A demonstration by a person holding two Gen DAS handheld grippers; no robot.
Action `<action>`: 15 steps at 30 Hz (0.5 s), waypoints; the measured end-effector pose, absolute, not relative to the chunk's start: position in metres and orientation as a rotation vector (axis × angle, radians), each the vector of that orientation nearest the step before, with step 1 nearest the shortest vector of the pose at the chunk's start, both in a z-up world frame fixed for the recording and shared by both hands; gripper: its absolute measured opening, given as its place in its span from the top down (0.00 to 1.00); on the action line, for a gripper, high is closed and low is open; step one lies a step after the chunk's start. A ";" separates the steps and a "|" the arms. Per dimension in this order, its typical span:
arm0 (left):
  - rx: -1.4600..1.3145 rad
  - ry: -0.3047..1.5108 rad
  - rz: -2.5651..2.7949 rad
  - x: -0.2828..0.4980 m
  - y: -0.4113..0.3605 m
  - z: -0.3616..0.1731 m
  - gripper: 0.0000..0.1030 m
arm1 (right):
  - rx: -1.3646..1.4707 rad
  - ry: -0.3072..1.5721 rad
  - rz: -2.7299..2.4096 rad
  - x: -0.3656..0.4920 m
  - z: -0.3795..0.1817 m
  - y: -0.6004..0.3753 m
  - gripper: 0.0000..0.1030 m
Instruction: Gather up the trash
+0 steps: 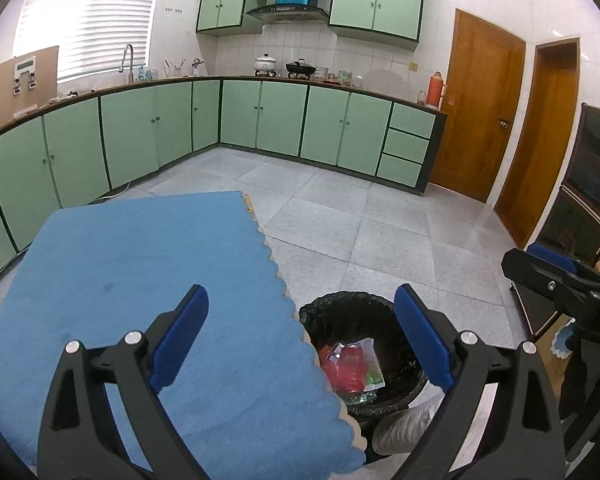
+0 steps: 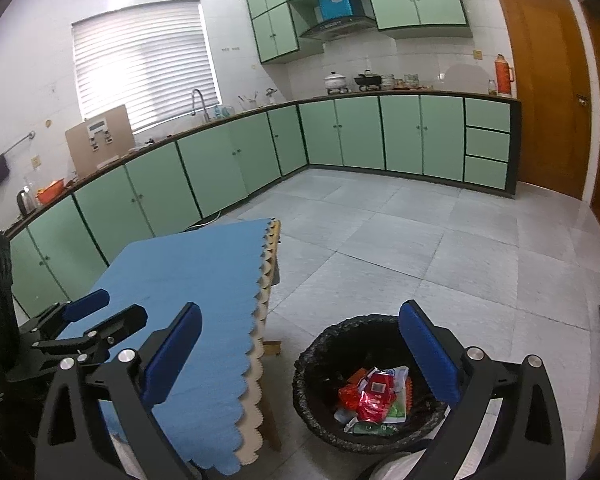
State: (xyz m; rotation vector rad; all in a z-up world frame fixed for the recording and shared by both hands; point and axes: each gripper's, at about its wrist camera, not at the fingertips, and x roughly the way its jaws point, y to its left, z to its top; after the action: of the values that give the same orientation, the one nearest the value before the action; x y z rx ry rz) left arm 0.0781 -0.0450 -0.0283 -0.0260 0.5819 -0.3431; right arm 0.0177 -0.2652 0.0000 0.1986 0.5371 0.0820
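Below and between my right gripper's [image 2: 300,360] spread, empty fingers sits the black-lined bin [image 2: 320,408] holding the red wrappers [image 2: 374,396], while my left gripper [image 1: 300,344], equally spread, hangs over the bare blue surface [image 1: 140,260], so collecting looks finished.

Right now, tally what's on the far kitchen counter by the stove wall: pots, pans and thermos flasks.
White pot: 1
Black pan: 1
Red thermos: 1
Total: 3
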 end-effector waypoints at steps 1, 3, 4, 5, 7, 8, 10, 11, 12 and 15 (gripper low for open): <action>-0.025 0.578 -0.340 0.076 -0.043 -0.027 0.10 | 0.195 0.536 0.086 0.016 0.001 -0.263 0.06; -0.016 0.568 -0.330 0.068 -0.040 -0.023 0.10 | 0.187 0.532 0.095 0.012 0.003 -0.259 0.06; -0.011 0.564 -0.325 0.065 -0.038 -0.021 0.09 | 0.185 0.530 0.097 0.010 0.004 -0.256 0.06; -0.006 0.562 -0.323 0.061 -0.037 -0.020 0.09 | 0.182 0.528 0.101 0.007 0.005 -0.255 0.06; 0.004 0.557 -0.322 0.056 -0.035 -0.019 0.09 | 0.179 0.527 0.108 0.005 0.007 -0.252 0.06; 0.007 0.555 -0.321 0.053 -0.036 -0.019 0.09 | 0.176 0.526 0.111 0.003 0.008 -0.251 0.06; 0.012 0.552 -0.322 0.046 -0.035 -0.018 0.09 | 0.171 0.523 0.114 0.001 0.009 -0.249 0.06; 0.012 0.551 -0.323 0.043 -0.034 -0.018 0.09 | 0.169 0.522 0.117 -0.001 0.009 -0.248 0.06; 0.011 0.551 -0.323 0.043 -0.033 -0.018 0.09 | 0.167 0.522 0.121 -0.002 0.010 -0.246 0.06; 0.013 0.542 -0.322 0.039 -0.031 -0.016 0.09 | 0.156 0.520 0.127 -0.008 0.010 -0.242 0.06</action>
State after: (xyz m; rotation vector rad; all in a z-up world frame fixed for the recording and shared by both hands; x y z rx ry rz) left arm 0.0386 -0.0311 -0.0162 0.0132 0.5415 -0.3219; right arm -0.0080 -0.2422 0.0102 0.1556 0.5197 0.1266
